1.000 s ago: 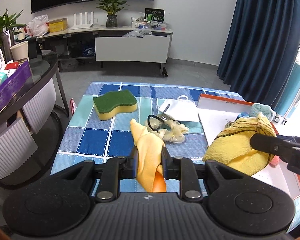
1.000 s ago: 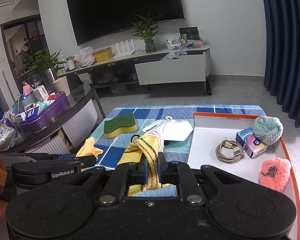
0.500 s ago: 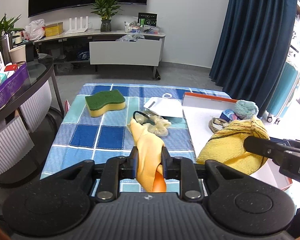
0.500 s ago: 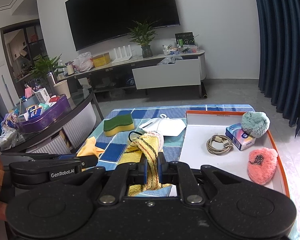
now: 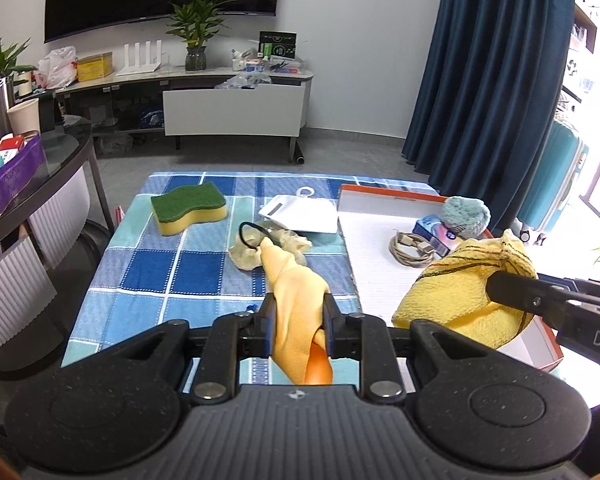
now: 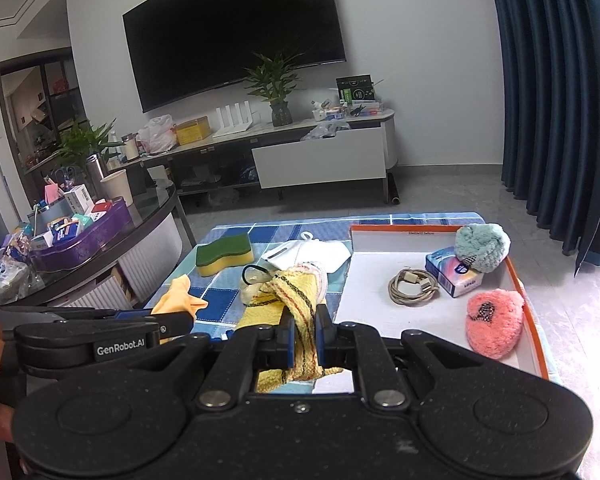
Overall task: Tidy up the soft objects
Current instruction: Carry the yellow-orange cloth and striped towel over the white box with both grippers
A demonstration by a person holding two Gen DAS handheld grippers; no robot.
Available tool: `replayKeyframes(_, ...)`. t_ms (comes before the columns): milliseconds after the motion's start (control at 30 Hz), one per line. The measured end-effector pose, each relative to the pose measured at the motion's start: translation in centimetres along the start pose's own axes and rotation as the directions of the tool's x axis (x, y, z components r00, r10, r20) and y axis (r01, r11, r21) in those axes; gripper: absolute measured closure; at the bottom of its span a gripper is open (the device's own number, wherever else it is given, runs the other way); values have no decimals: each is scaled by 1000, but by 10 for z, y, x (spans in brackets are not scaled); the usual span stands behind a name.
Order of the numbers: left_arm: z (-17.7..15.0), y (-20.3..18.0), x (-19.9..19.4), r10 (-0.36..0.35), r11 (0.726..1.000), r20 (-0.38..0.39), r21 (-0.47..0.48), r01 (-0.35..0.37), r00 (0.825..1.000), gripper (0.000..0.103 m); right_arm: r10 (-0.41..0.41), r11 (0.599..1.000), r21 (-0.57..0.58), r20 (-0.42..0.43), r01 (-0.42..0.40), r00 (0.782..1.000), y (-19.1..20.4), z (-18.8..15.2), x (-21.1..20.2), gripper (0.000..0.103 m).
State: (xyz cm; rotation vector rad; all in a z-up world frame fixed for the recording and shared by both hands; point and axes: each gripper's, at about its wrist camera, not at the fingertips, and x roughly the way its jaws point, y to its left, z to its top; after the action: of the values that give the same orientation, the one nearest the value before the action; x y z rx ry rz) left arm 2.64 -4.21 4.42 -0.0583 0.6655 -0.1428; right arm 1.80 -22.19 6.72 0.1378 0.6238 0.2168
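transport is the step in hand, it seems: the left gripper (image 5: 299,322) pinches an orange cloth (image 5: 296,280) above the near edge of the checkered tablecloth (image 5: 156,268), and the right gripper (image 6: 303,330) is pressed together on a yellow striped towel (image 6: 296,300), which in the left view hangs over the near part of the white tray (image 6: 372,268). next move probably calls for carrying both cloths over a bare part of the tray, beside the pink plush (image 6: 494,322), and only then spreading the jaws. on the cloth a green sponge (image 5: 188,206) and a crumpled beige glove (image 5: 252,248) wait, and behind are a tv stand (image 5: 232,108) and a blue curtain (image 5: 496,80).
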Motion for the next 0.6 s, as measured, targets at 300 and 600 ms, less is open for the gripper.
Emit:
replayKeyframes(300,-3,-17,2,-27,999,-8,20,27,1000,79,-32,999,19,16,32,999,-14,-2,-12,90)
replayKeyframes(600,-4,-35,4,-56,997,-12,45,57,998,79,-68,997,47,34,66,997,-31,-4,-22,90)
